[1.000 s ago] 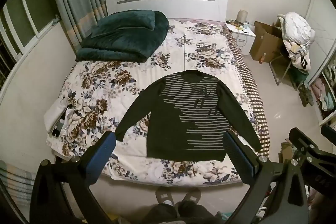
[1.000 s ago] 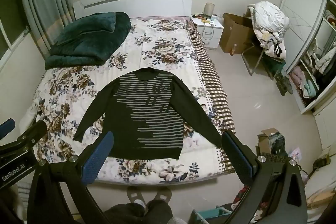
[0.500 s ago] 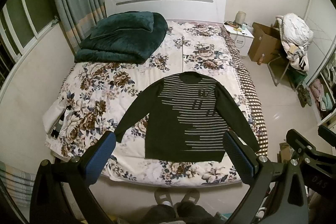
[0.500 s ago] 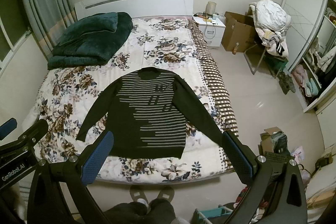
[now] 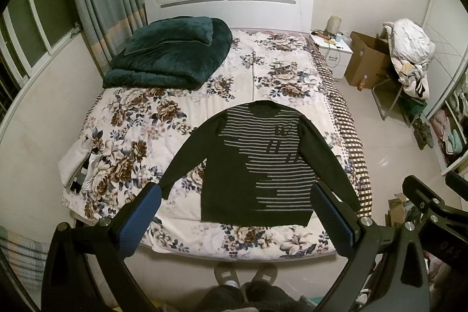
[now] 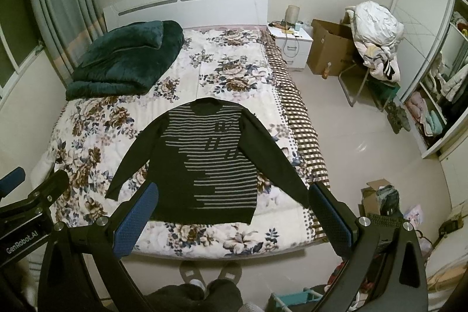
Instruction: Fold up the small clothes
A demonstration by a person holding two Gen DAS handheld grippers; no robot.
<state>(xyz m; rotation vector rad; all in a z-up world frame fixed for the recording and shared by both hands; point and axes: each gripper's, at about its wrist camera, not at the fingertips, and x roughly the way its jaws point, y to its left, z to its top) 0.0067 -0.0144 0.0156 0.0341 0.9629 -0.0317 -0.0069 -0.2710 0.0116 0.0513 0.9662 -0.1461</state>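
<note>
A dark long-sleeved sweater [image 5: 257, 165] with grey stripes lies flat, face up, sleeves spread, near the foot of the bed [image 5: 204, 113]. It also shows in the right wrist view [image 6: 204, 160]. My left gripper [image 5: 234, 221] is open and empty, held high above the foot of the bed. My right gripper [image 6: 231, 220] is open and empty at about the same height, to the right of the left one. Neither touches the sweater.
A folded dark green blanket [image 5: 169, 57] lies at the bed's head, left. A white nightstand [image 5: 330, 51], a cardboard box [image 5: 365, 60] and a chair piled with clothes [image 5: 409, 57] stand right of the bed. Open shelves [image 6: 433, 95] line the right wall. Slippered feet [image 5: 245, 274] show below.
Both grippers have drifted slightly back and up, so the bed sits a little lower in view. The sweater has not moved. Both grippers stay open.
</note>
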